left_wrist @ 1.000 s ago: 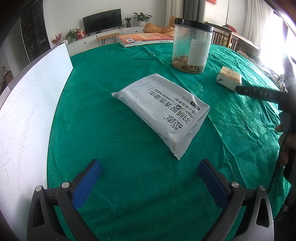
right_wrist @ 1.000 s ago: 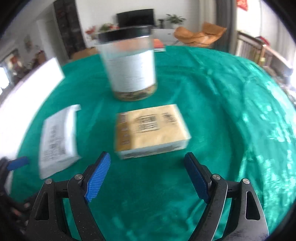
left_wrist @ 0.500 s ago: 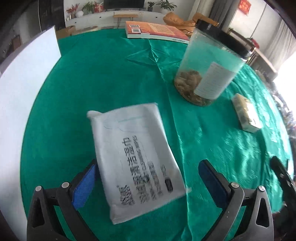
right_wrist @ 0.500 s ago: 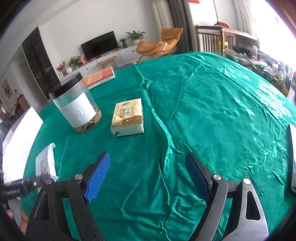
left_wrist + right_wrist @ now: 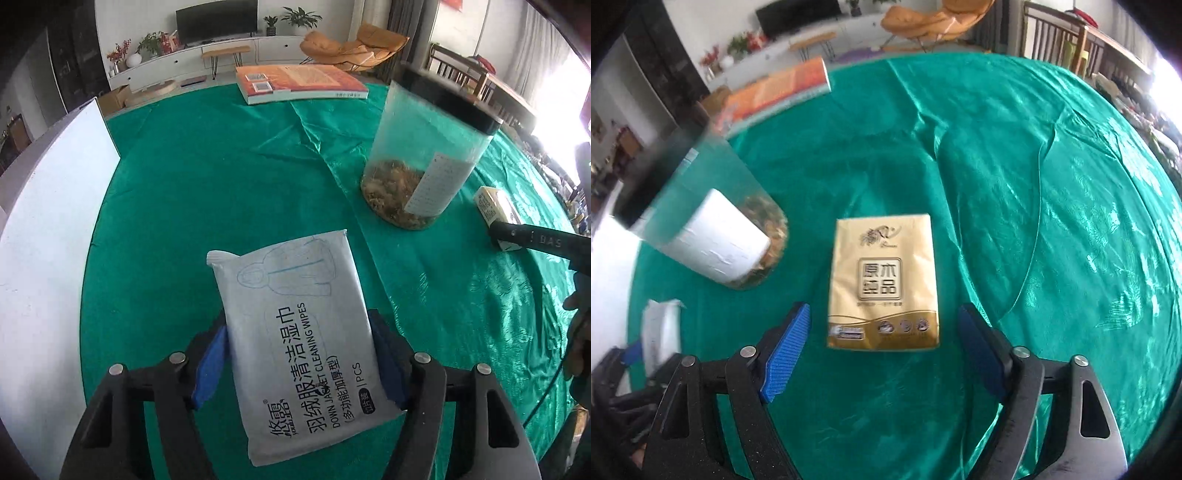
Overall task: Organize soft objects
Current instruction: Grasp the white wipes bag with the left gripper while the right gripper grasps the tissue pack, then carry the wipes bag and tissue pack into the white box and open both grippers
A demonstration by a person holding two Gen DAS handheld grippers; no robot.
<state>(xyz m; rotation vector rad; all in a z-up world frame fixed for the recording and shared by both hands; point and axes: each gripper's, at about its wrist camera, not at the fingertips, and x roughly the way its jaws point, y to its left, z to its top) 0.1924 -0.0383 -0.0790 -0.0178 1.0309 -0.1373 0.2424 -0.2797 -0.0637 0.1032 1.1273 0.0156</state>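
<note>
The left tool (image 5: 299, 354) pinches one white wet-wipes pack (image 5: 295, 332), flat and soft, printed with a jacket outline and dark lettering, near the worktop's (image 5: 221, 177) near edge. The right tool (image 5: 882, 343) is spread around one gold tissue pack (image 5: 882, 280) lying mid-worktop, pads not touching it. One clear jar (image 5: 424, 155) with a black lid stands between the packs; one orange book (image 5: 299, 83) lies at the far edge.

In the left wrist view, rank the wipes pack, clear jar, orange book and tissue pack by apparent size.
1. wipes pack, nearest the camera, so inflated
2. clear jar
3. orange book
4. tissue pack, partly hidden
</note>
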